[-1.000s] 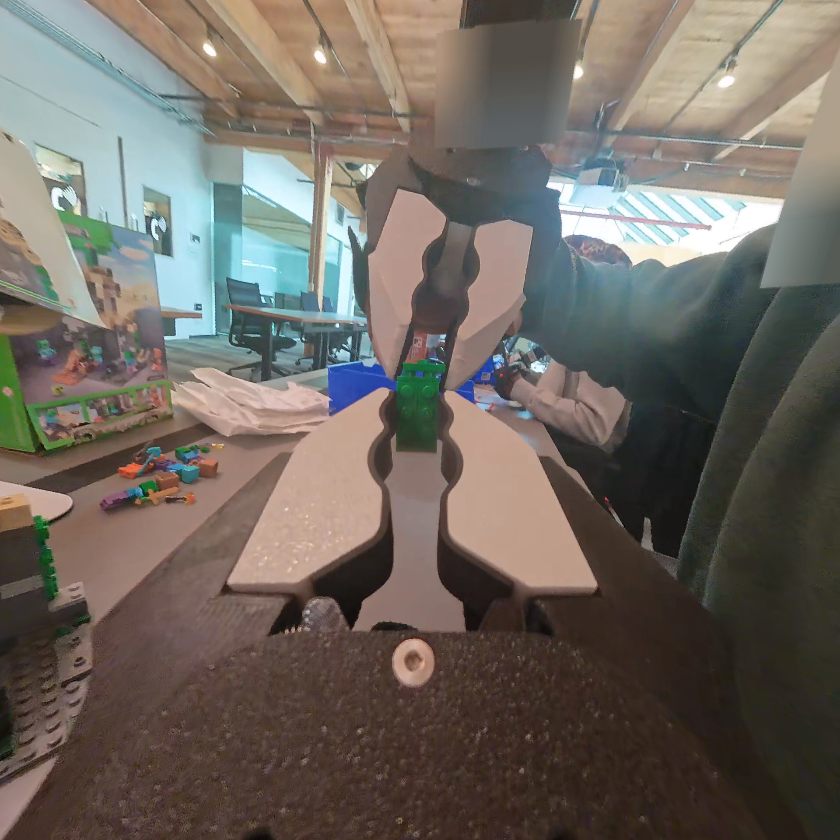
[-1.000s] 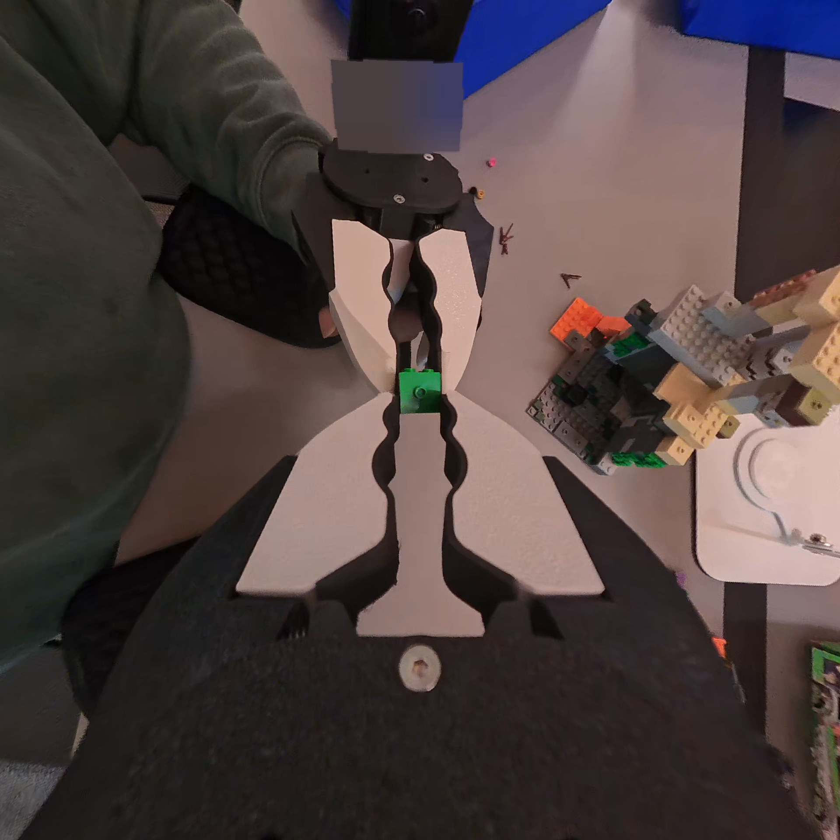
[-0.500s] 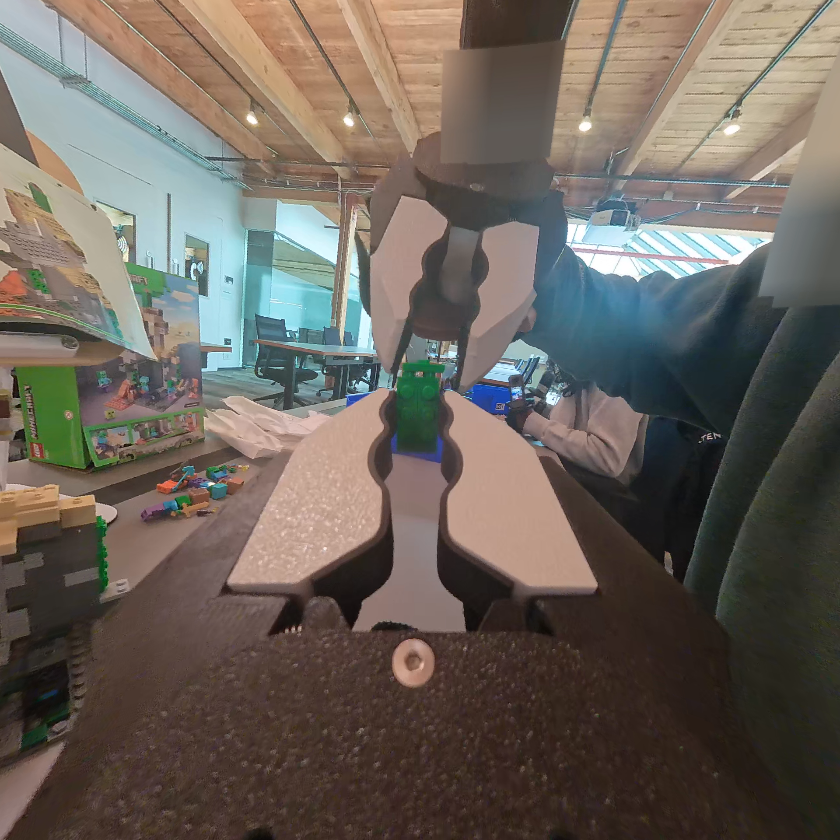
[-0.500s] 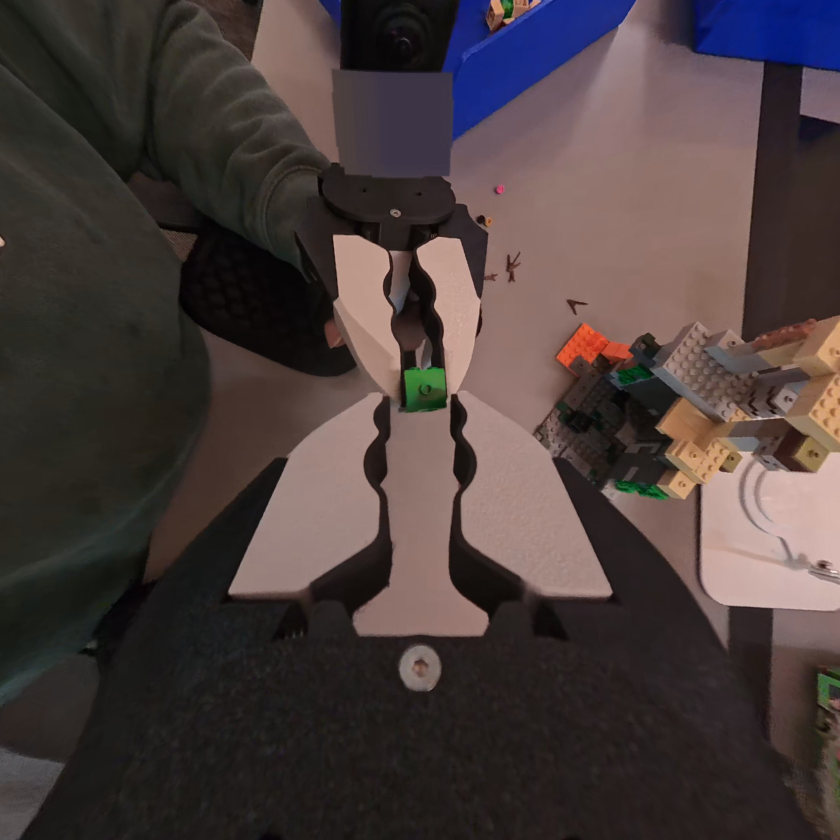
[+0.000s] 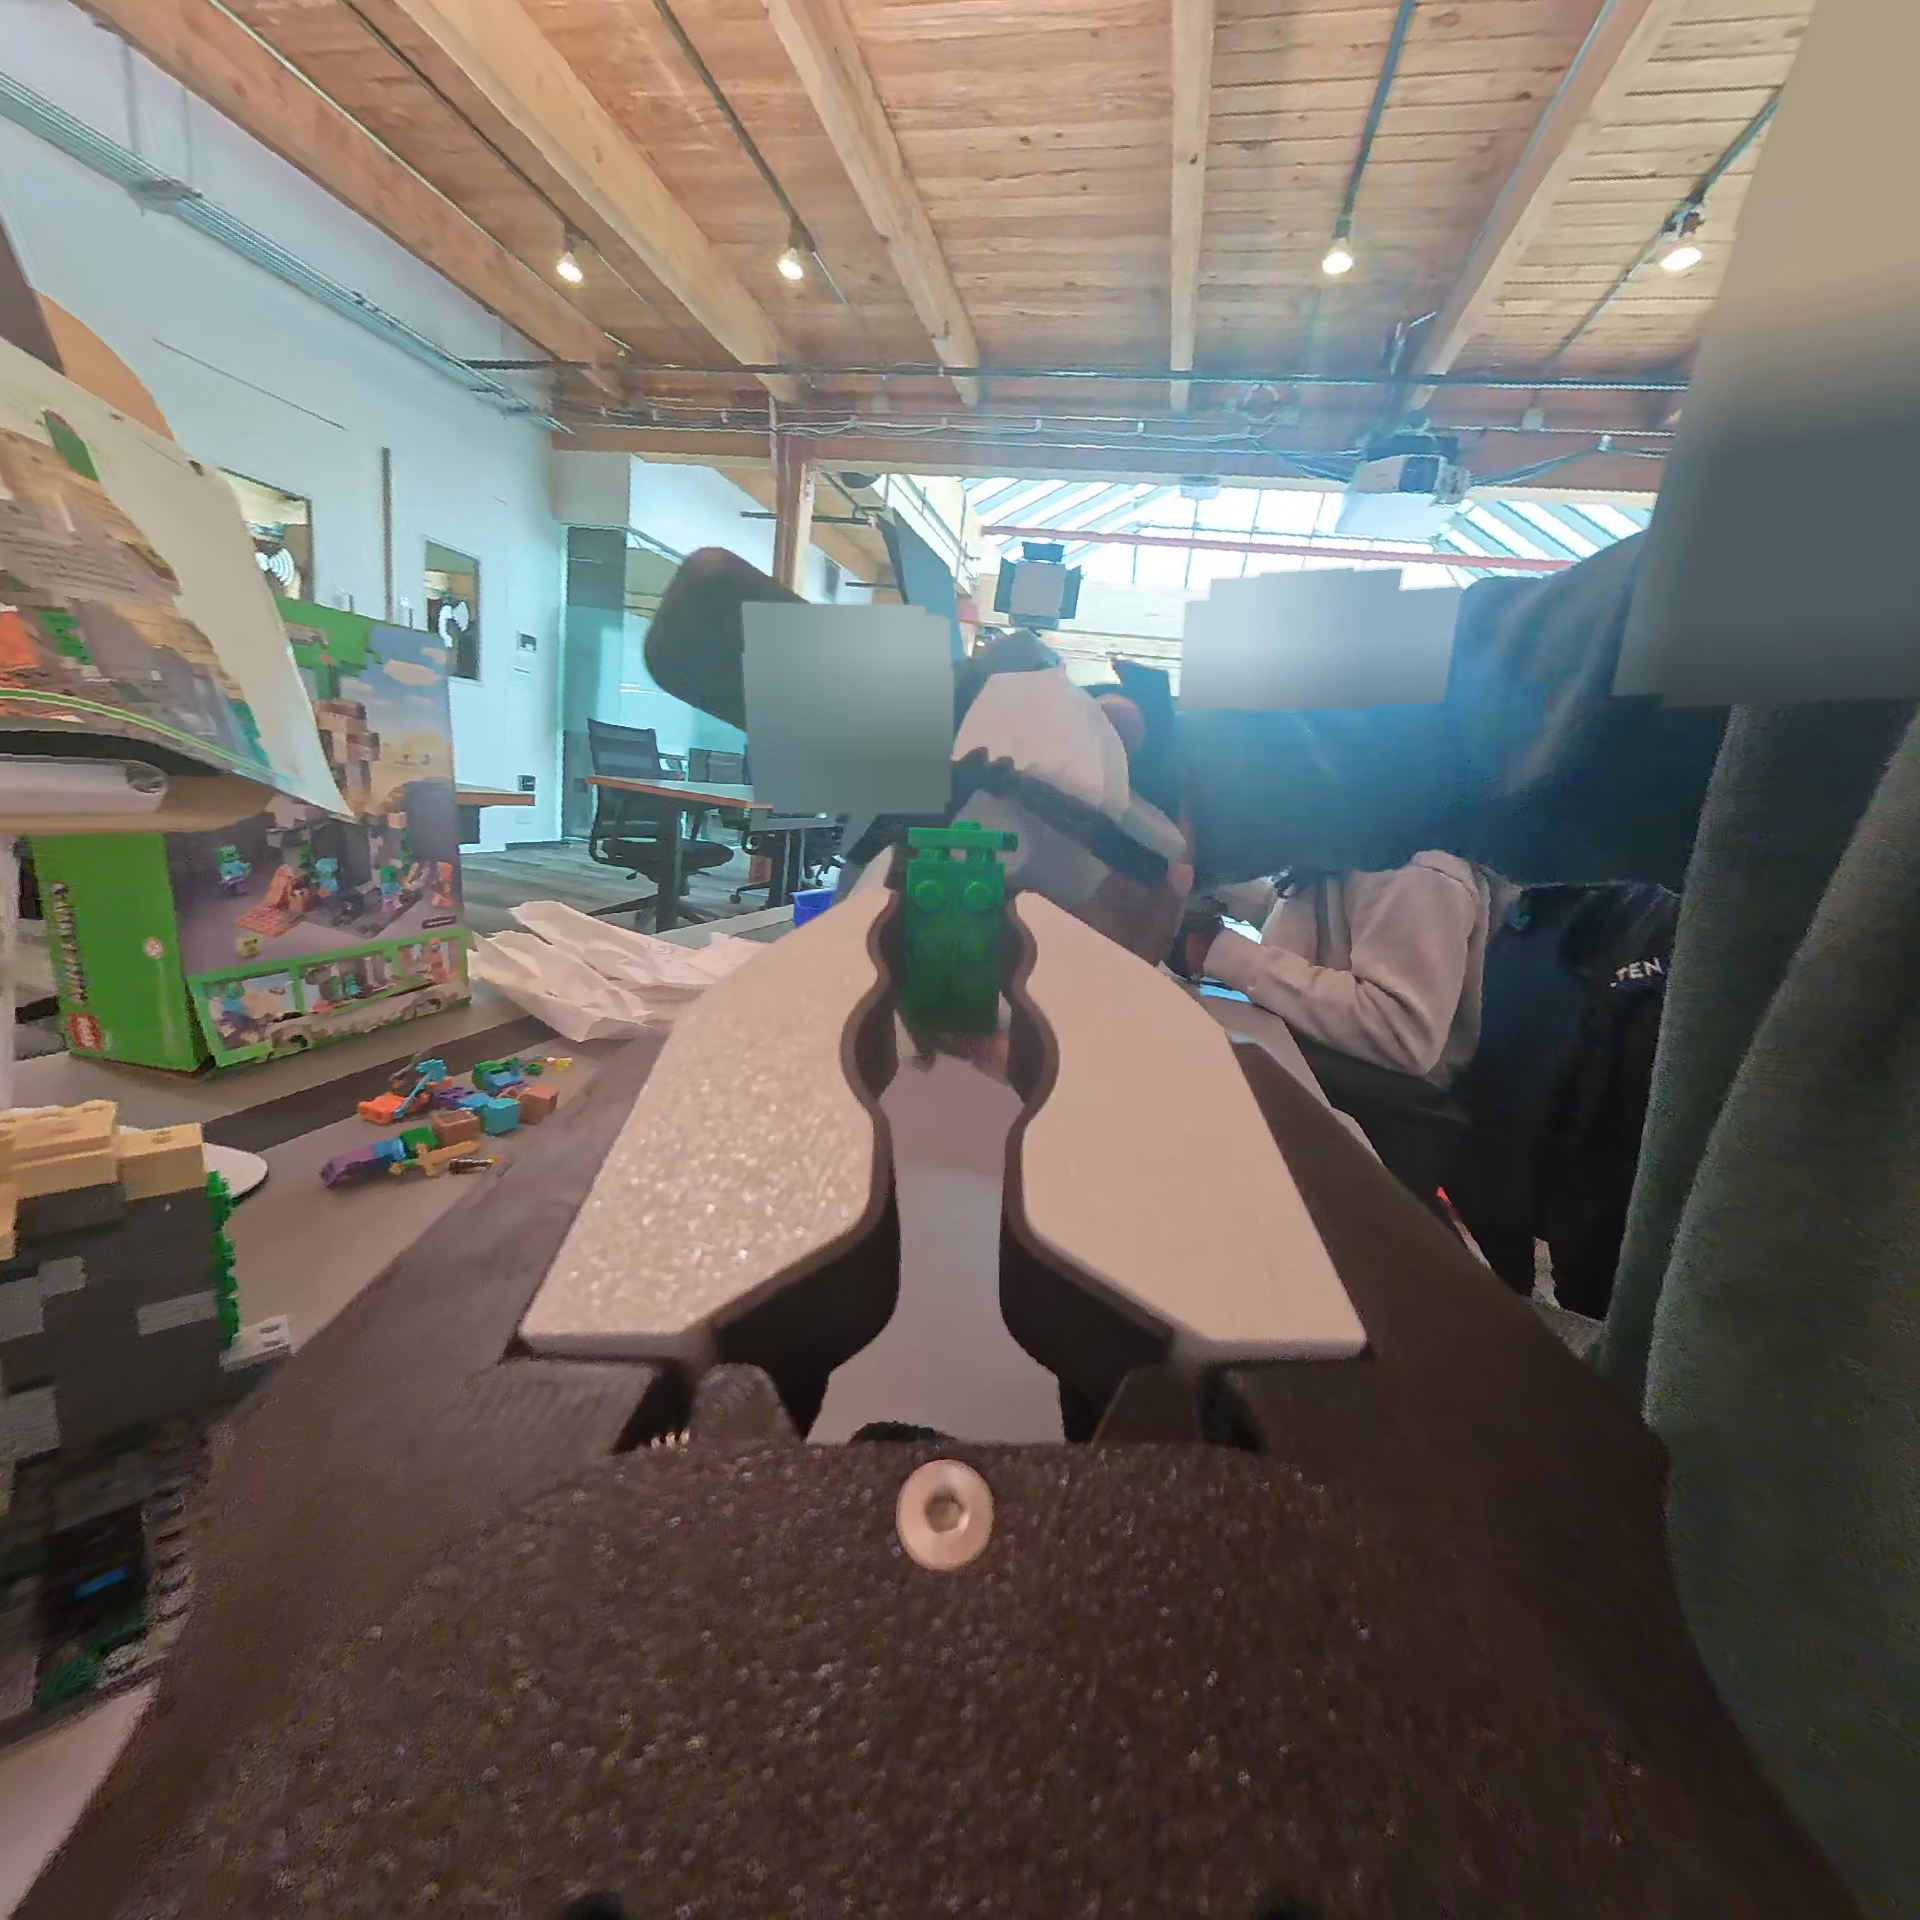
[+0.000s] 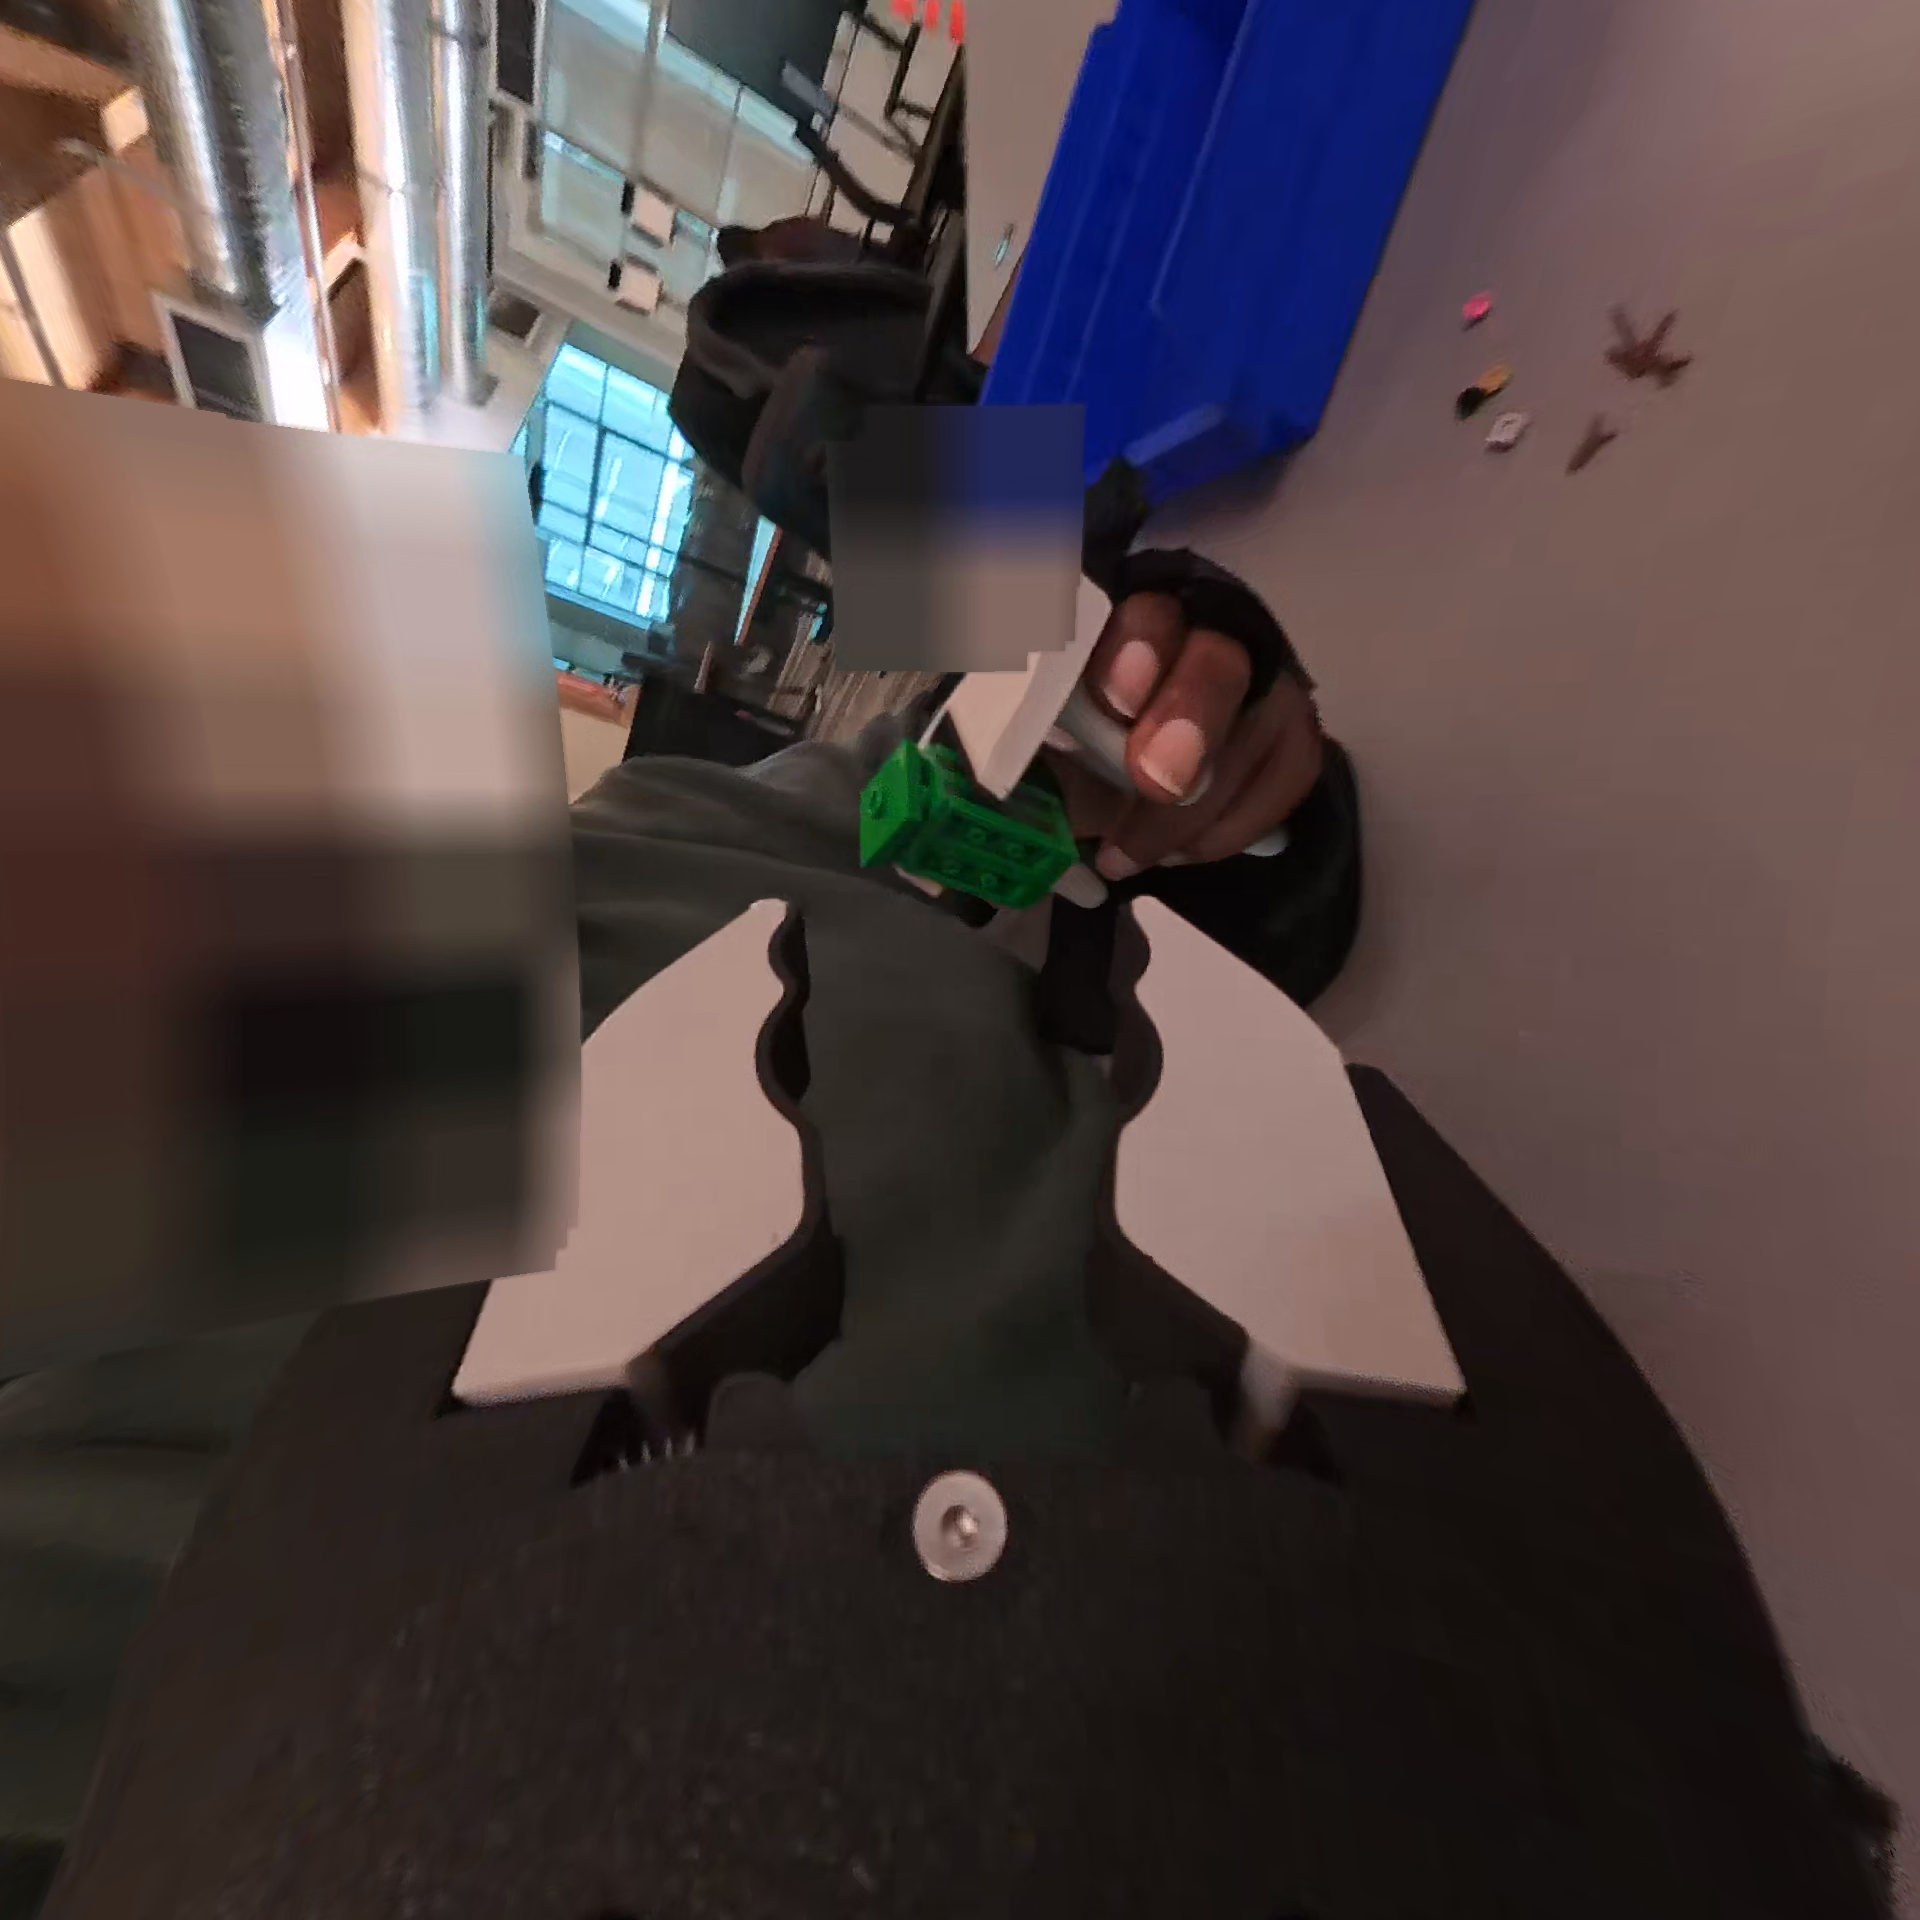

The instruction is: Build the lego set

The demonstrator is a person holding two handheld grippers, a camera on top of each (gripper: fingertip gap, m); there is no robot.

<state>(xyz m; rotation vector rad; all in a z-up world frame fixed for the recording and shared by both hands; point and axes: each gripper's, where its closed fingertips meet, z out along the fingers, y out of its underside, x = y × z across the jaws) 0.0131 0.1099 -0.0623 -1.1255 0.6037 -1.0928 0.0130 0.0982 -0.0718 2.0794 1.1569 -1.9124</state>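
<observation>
Left wrist view shows our left gripper (image 5: 951, 940) clenched on a small green brick assembly (image 5: 948, 951), held up in the air above the table (image 5: 312, 1236) with its top poking past the fingertips. In the right wrist view our right gripper (image 6: 961, 914) is spread wide and carries nothing; the same green assembly (image 6: 966, 831) sits just beyond its tips, pinched by the other tool, with the hand (image 6: 1184, 727) that works that tool right behind it.

We judge the build as well along but not finished. A tall grey and tan model (image 5: 94, 1299) stands at the left edge of the left view, loose coloured pieces (image 5: 447, 1112) lie on the table farther off, and the green assembly is not yet joined to the model. The set's box (image 5: 260, 904) and an open instruction booklet (image 5: 125, 644) stand behind.

For room, the space around the held piece is open air. The blue bin (image 6: 1226, 229) lies beyond the hand, tiny bits (image 6: 1558, 384) are scattered on the table, and our own sleeve (image 5: 1787, 1247) crowds the right side.
</observation>
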